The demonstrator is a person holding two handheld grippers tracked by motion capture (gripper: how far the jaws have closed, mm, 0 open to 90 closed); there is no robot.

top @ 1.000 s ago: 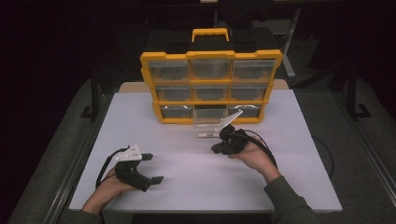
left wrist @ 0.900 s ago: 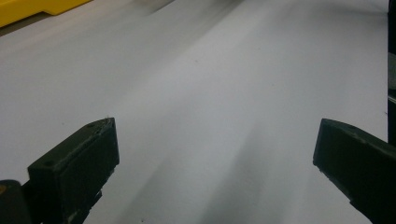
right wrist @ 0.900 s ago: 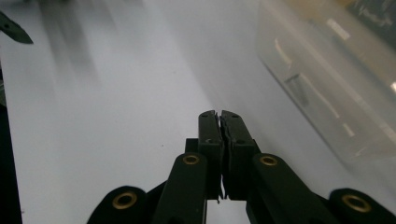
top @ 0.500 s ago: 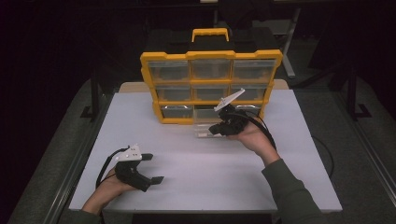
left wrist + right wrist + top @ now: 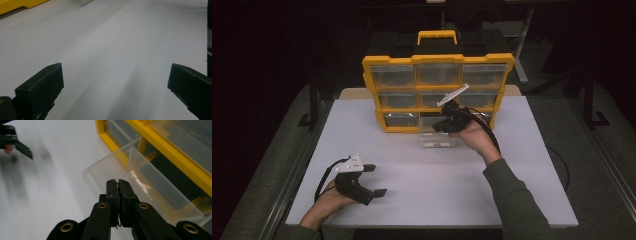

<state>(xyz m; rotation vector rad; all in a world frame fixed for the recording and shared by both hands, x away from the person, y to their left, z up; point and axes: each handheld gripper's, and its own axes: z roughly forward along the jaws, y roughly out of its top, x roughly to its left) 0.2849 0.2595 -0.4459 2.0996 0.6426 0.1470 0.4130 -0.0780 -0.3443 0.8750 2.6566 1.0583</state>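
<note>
On the white table, ringed by a dark room, a yellow organizer stands upright at the far edge with a clear drawer pulled out of its bottom row. The right gripper, arm stretched forward, hovers over that drawer; the right gripper view shows its jaws pressed together, empty. Well in front of the organizer, the left gripper rests low, jaws spread wide.
</note>
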